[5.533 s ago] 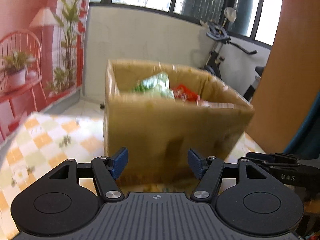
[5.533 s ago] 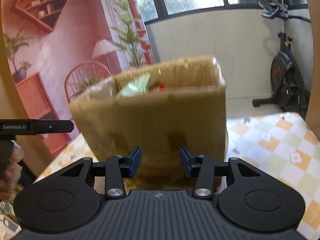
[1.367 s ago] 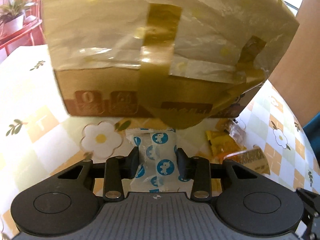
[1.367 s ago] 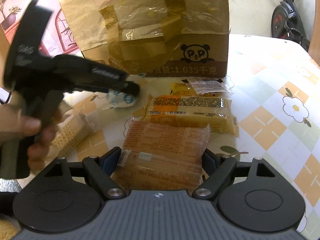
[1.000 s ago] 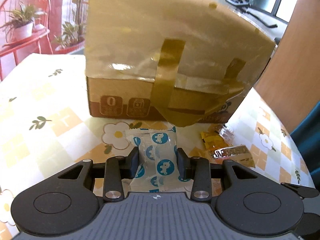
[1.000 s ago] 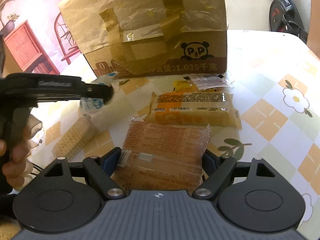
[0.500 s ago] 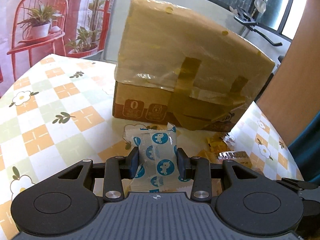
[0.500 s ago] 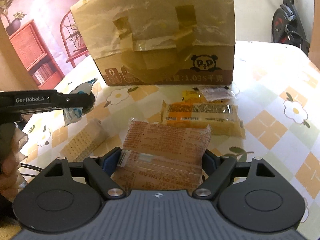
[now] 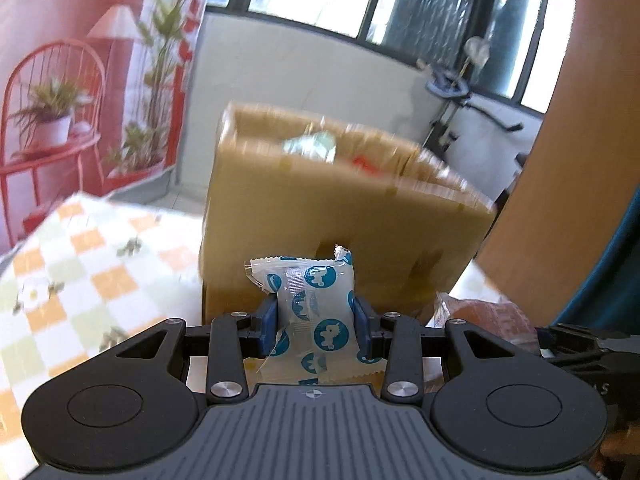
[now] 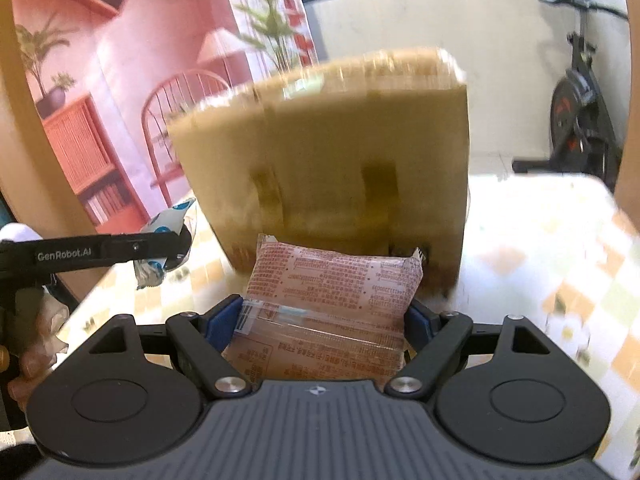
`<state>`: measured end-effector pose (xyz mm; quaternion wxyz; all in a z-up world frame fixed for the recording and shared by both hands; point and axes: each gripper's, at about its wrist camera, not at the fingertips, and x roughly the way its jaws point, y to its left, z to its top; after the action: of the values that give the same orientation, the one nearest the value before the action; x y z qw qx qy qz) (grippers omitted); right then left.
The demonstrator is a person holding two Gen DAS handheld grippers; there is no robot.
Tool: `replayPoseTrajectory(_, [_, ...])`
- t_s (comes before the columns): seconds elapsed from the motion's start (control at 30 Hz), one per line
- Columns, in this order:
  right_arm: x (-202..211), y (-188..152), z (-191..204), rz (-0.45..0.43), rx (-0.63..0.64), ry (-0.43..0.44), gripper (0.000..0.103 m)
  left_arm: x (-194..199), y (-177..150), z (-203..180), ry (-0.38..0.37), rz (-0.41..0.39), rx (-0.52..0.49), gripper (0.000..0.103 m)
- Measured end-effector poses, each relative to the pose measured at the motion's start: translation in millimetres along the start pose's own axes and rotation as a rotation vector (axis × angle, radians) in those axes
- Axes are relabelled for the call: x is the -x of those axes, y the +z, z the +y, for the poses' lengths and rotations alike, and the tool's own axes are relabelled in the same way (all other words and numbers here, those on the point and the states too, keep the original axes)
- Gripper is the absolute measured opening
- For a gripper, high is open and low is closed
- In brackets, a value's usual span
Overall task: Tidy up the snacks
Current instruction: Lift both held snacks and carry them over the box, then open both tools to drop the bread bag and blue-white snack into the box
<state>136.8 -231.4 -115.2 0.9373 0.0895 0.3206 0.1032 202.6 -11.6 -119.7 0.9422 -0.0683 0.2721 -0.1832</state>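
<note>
Gripping a small white packet point(image 9: 310, 312) with blue dots, the left gripper point(image 9: 316, 326) has its jaws closed on it, packet standing upright between the blue pads. Right gripper point(image 10: 326, 320) has its jaws clamped wide on an orange snack pack point(image 10: 332, 292) covered in red print, lying flat between the pads. Both sit up off the table point(image 9: 80, 264), which has a checkered cloth with flowers. Straight ahead of both is the box point(image 10: 340, 152), blurry, top open, with something green and something red showing inside from the left view. From the right view you can see the left gripper off to the side with its packet, near the box's left corner, a hand point(image 10: 28, 344) on its handle.
</note>
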Motion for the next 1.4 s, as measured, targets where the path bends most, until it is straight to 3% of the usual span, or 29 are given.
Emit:
replayPoseTrajectory(0.23, [12.4, 51.7, -0.7, -0.111, 0.045, 0.022, 0.083, -1.1, 41.4, -8.8, -0.018, -0.076, -0.029, 0.041])
replayPoseTrajectory(0.53, [-2.1, 123.7, -2.3, -0.205, 0.141, -0.002, 0.083, -36.2, 99.1, -9.6, -0.024, -0.099, -0.024, 0.041])
replayPoseTrajectory(0.8, [-70.9, 186.8, -25.7, -0.141, 0.108, -0.018, 0.083, -93.4, 144.6, 0.1, 0.024, -0.017, -0.035, 0.041])
replayPoseTrajectory(1.07, [-128.2, 220.2, -51.9, -0.042, 0.055, -0.037, 0.084, -133.2, 159.4, 8.8, 0.053, 0.053, -0.057, 0.042])
replayPoseTrajectory(1.1, [-131.8, 221.2, -54.6, -0.027, 0.046, -0.037, 0.084, -136.5, 160.9, 10.8, 0.054, 0.057, -0.053, 0.044])
replayPoseTrajectory(1.17, [-138.5, 223.5, -58.1, -0.009, 0.023, -0.041, 0.087, -139.0, 161.8, 13.3, 0.045, 0.058, -0.047, 0.062])
replayPoseTrajectory(1.2, [-141.2, 224.1, -60.2, -0.002, 0.011, -0.047, 0.087, -139.6, 162.7, 13.5, 0.046, 0.053, -0.05, 0.065])
replayPoseTrajectory(1.4, [-142.7, 226.3, -68.2, -0.009, -0.045, -0.04, 0.095, -134.6, 163.8, 9.9, 0.062, 0.04, -0.07, 0.067])
